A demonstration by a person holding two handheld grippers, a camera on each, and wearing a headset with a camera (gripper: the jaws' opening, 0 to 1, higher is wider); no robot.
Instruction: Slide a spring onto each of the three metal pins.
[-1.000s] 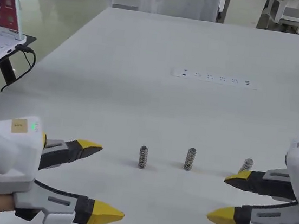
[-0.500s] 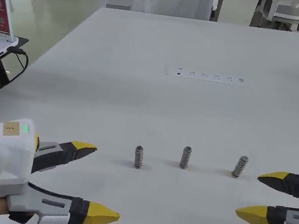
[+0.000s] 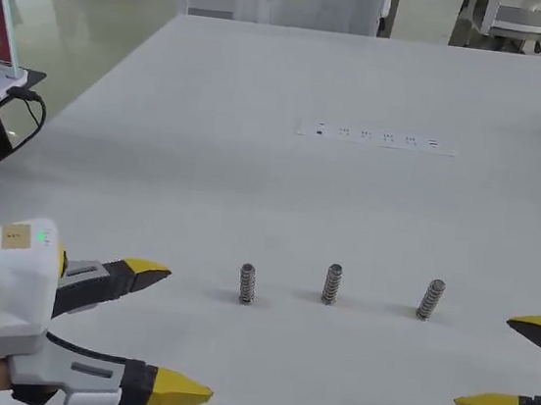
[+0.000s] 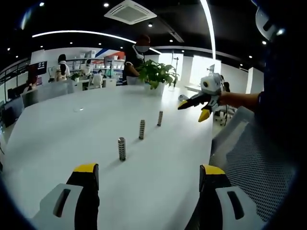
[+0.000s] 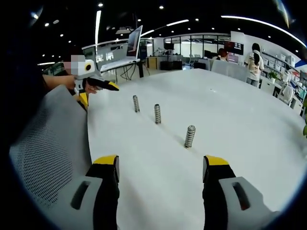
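White table (image 3: 365, 76). Left gripper (image 3: 186, 330) at near-left edge, jaws spread wide, holding nothing. Right gripper (image 3: 484, 362) at near-right, also released and empty. Power strip (image 3: 375, 137) flat at mid-table. Between the grippers, a row: left spring (image 3: 247, 284), middle spring (image 3: 332, 283) upright, right spring (image 3: 429, 299) leaning slightly, all apart.

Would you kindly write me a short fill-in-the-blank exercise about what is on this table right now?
1. Exactly ___ springs stand in a row on the table.
2. The left gripper and the right gripper both have their jaws ___.
3. Each gripper's tips are coloured ___.
Missing words: three; open; yellow.
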